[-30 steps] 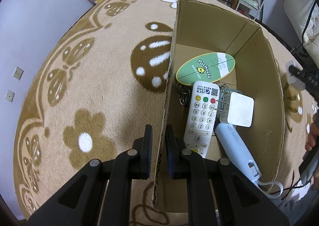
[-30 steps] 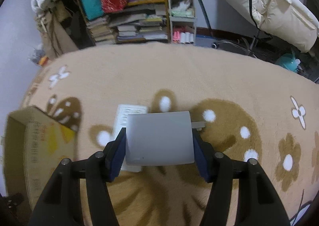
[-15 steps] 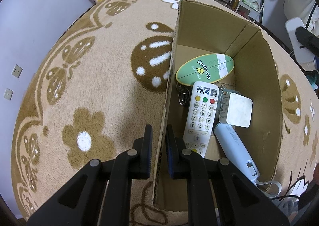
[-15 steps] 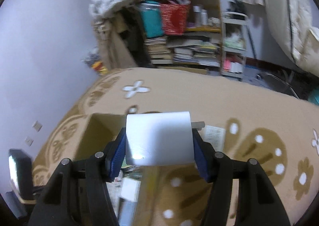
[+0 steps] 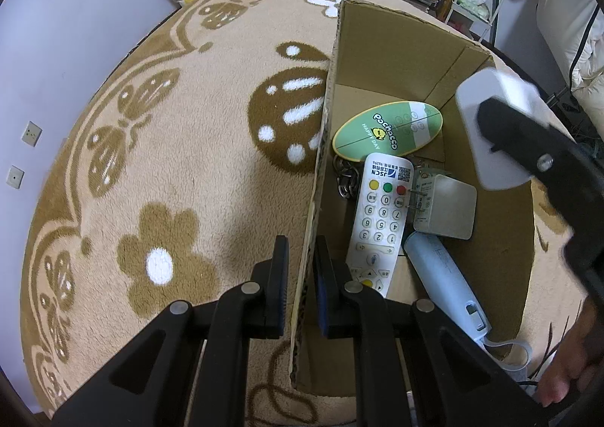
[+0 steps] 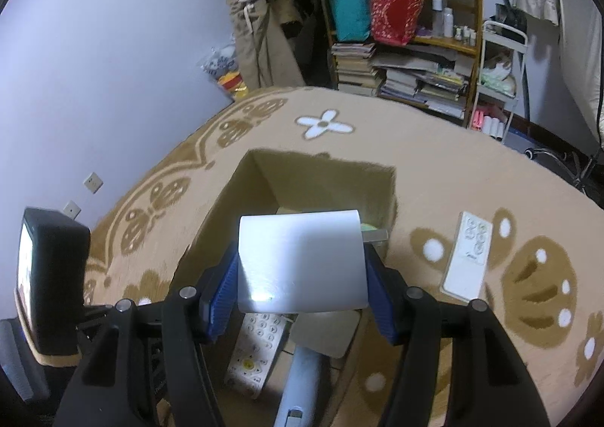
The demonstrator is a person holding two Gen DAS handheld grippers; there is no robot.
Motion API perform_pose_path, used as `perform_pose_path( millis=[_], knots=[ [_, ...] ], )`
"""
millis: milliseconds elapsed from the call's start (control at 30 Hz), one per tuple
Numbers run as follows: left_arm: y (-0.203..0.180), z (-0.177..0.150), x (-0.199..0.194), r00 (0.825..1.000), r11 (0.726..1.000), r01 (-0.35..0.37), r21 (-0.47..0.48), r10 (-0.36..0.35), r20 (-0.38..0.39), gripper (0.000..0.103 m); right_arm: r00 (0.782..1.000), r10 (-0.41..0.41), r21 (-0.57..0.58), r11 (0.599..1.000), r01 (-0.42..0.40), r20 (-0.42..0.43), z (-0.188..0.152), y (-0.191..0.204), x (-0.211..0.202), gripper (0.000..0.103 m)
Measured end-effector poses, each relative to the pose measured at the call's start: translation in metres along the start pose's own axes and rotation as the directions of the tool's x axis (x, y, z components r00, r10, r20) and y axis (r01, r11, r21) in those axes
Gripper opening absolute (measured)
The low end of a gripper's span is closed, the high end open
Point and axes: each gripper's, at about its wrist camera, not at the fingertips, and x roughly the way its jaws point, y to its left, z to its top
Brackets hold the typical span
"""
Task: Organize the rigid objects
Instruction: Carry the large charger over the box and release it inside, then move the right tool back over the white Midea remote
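An open cardboard box (image 5: 400,49) stands on the rug. My left gripper (image 5: 301,278) is shut on its left wall. Inside lie a white remote (image 5: 379,219), a green oval card (image 5: 387,128), a white charger (image 5: 445,206), a pale blue device (image 5: 443,276) and a metal chain (image 5: 344,178). My right gripper (image 6: 301,295) is shut on a white charger block (image 6: 302,261) and holds it above the box (image 6: 241,208); that block also shows in the left wrist view (image 5: 498,132). A small white remote (image 6: 468,253) lies on the rug to the right of the box.
A beige rug with brown flowers (image 5: 170,163) covers the floor. A cluttered bookshelf (image 6: 407,49) and a white cart (image 6: 498,80) stand at the far wall. The left gripper's camera unit (image 6: 49,276) shows at the left of the right wrist view.
My right gripper has carried the white charger block from over the rug leftward to above the open box. The left gripper has kept its hold on the box wall.
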Motion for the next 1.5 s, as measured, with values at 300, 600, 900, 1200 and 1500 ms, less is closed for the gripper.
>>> perform_pose_path(
  millis=[300,600,900,1200,1500],
  knots=[
    [0.001,0.000,-0.001,1.000,1.000,0.007,-0.006,-0.007,-0.001,0.013,0.998,-0.030,-0.040,0.999,0.028,-0.058,-0.010,0.008,0.015,0.066],
    [-0.002,-0.001,-0.002,1.000,1.000,-0.008,0.010,0.008,0.002,0.013,0.995,-0.036,-0.025,0.999,0.034,-0.093,-0.012,0.004,0.022,0.066],
    [-0.001,-0.002,-0.002,1.000,1.000,-0.005,0.013,0.005,0.002,0.013,0.996,-0.016,-0.003,1.000,0.016,-0.089,-0.011,-0.001,0.019,0.066],
    [-0.001,-0.002,-0.001,1.000,1.000,-0.011,0.014,0.011,0.001,0.013,0.993,-0.095,0.069,0.994,0.090,0.068,0.018,-0.026,-0.009,0.090],
    [0.001,-0.002,-0.002,1.000,1.000,-0.003,0.010,0.003,-0.001,0.013,0.963,-0.269,0.176,0.948,0.264,0.004,0.021,-0.090,0.027,0.094]
  ],
)
